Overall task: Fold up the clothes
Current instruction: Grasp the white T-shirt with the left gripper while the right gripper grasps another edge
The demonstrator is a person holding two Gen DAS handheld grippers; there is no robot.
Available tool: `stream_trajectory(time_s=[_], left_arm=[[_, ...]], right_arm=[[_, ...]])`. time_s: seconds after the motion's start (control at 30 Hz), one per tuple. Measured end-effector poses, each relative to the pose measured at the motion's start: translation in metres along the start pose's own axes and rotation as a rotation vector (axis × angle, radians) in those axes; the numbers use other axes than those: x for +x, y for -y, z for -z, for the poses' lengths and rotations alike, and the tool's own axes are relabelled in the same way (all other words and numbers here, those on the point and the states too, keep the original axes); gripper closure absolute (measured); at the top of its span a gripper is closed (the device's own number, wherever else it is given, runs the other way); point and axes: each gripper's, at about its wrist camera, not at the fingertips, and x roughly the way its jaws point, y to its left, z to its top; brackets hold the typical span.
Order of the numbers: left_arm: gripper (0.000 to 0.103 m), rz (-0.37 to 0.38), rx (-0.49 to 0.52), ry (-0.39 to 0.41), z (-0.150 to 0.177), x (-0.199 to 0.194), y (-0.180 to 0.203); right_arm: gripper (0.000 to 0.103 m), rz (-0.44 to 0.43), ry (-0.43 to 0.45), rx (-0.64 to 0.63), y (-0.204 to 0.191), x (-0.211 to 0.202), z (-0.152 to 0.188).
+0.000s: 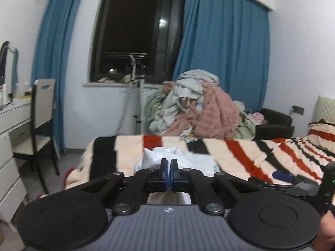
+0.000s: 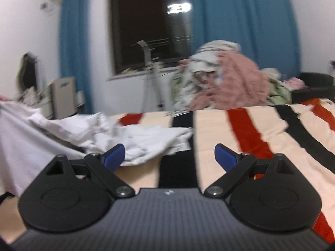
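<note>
A white garment (image 1: 178,162) lies crumpled on the striped bed cover (image 1: 240,152). My left gripper (image 1: 169,165) is shut, its blue pads pressed together on a fold of that white cloth. In the right wrist view the same white garment (image 2: 88,133) lies spread at the left, one part lifted towards the left edge. My right gripper (image 2: 169,156) is open and empty, low over the bed cover (image 2: 240,129), just right of the garment's edge. Its left fingertip (image 2: 114,156) is close to the cloth.
A tall heap of pink, white and green laundry (image 1: 194,106) sits beyond the bed's far edge under the blue curtains (image 1: 222,41). A chair (image 1: 39,123) and white dresser (image 1: 10,129) stand left. A drying rack (image 1: 137,96) stands by the window. A dark armchair (image 1: 274,123) is right.
</note>
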Motion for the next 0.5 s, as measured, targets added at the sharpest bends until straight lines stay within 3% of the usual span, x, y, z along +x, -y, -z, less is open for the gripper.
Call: stream_trajectory(time_s=[0.13,0.17,0.2,0.23,0.33,0.5], left_arm=[[0.1,-0.083,-0.071,-0.118,0.015,0.007,-0.013],[0.1,-0.101,-0.08,-0.147,0.018,0.011,-0.014],[0.099,-0.11,-0.086,-0.17,0.022,0.014,-0.016],[0.099,-0.116,-0.092,-0.191,0.025,0.018,-0.019],[0.099,-0.147,-0.106,-0.216,0.033,0.025,-0.026],[0.098,-0.203,-0.141,-0.215,0.035,0.036,-0.034]], right_arm=[[0.01,-0.071,-0.063,-0.037,-0.03,-0.003,0.013],[0.014,-0.085,-0.081,-0.044,-0.036,0.0,0.016],[0.027,-0.095,-0.097,-0.047,-0.039,0.007,0.018],[0.031,-0.103,-0.111,-0.048,-0.042,0.015,0.019],[0.03,-0.128,-0.154,-0.053,-0.05,0.041,0.022],[0.031,-0.241,-0.203,-0.083,-0.07,0.078,0.031]])
